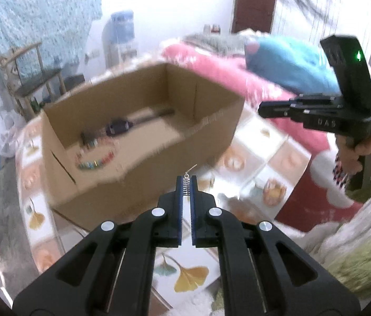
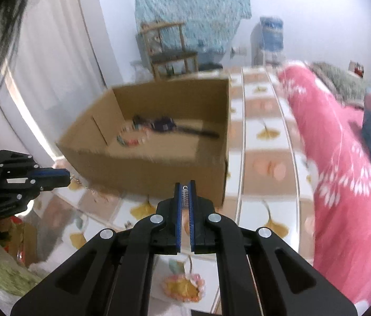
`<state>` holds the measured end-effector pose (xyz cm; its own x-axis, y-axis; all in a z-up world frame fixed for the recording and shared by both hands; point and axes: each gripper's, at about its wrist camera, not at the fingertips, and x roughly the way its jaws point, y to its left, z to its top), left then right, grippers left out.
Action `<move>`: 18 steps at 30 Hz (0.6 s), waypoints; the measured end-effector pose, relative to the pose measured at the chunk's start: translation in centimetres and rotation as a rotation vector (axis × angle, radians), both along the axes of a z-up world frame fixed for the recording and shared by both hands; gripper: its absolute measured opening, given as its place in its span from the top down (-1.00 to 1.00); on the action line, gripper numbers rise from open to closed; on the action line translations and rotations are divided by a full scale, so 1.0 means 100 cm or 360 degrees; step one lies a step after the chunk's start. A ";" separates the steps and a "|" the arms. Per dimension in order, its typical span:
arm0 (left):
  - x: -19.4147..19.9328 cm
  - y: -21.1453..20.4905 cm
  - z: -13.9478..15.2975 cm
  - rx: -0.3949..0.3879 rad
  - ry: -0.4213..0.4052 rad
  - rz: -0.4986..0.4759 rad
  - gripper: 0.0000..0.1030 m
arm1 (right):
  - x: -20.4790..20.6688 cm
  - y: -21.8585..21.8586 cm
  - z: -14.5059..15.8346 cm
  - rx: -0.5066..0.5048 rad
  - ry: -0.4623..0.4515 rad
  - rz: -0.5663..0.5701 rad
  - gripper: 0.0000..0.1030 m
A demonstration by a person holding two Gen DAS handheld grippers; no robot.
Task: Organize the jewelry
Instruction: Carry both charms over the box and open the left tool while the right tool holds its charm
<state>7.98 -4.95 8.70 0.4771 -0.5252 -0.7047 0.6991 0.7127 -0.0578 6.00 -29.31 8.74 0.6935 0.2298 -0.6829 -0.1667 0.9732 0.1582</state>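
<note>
Each hand-held gripper pinches a small silver earring at its blue pads: the left hand-held gripper (image 1: 187,184) holds one earring (image 1: 187,186), the right hand-held gripper (image 2: 185,188) another earring (image 2: 185,193), both near the cardboard box (image 1: 101,181) on the counter (image 1: 269,147).

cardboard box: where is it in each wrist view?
Left wrist: box sits left of centre, beyond the left gripper, open top towards the camera.
Right wrist: box sits centre-left, beyond the right gripper.
Shared landmark: the beaded bracelet lying inside the box.
</note>
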 end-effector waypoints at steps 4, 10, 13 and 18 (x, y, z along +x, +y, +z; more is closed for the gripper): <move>0.009 0.005 0.028 -0.0066 -0.0137 0.0005 0.92 | 0.015 0.009 0.028 0.0021 -0.0140 0.0102 0.91; 0.052 0.002 0.038 -0.0059 -0.0203 0.0091 0.92 | 0.056 0.033 0.042 0.0037 -0.0235 0.0265 0.91; 0.081 -0.003 0.017 -0.0002 -0.0106 0.0143 0.92 | 0.093 0.041 0.027 0.0116 -0.0110 0.0337 0.91; 0.119 0.005 -0.022 0.0062 0.0114 0.0265 0.92 | 0.145 0.049 -0.007 0.0069 0.0144 0.0312 0.91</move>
